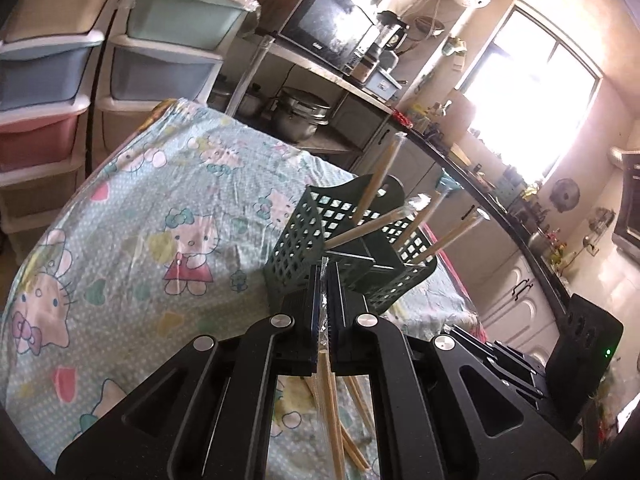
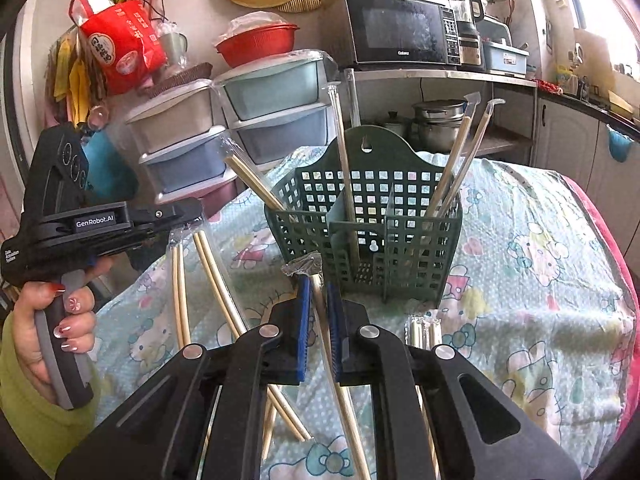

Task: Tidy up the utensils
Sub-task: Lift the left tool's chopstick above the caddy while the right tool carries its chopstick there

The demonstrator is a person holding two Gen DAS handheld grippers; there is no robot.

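Note:
A green lattice utensil basket [image 2: 372, 216] stands on the Hello Kitty tablecloth and holds several plastic-wrapped chopstick pairs [image 2: 452, 160]; it also shows in the left wrist view [image 1: 344, 240]. My right gripper [image 2: 318, 292] is shut on a wrapped chopstick pair [image 2: 324, 320] just in front of the basket. My left gripper [image 1: 324, 280] is shut on another wrapped pair [image 1: 330, 392] beside the basket; in the right wrist view it [image 2: 188, 212] holds that pair [image 2: 218, 276] hanging at the left. Another wrapped pair [image 2: 424, 332] lies on the cloth.
The table [image 2: 540, 280] has a red edge at the right. Stacked plastic drawers [image 2: 276, 112] stand behind it, and a shelf with a microwave [image 2: 396, 36] and pots [image 2: 436, 124]. A kitchen counter [image 1: 500, 200] runs along the right.

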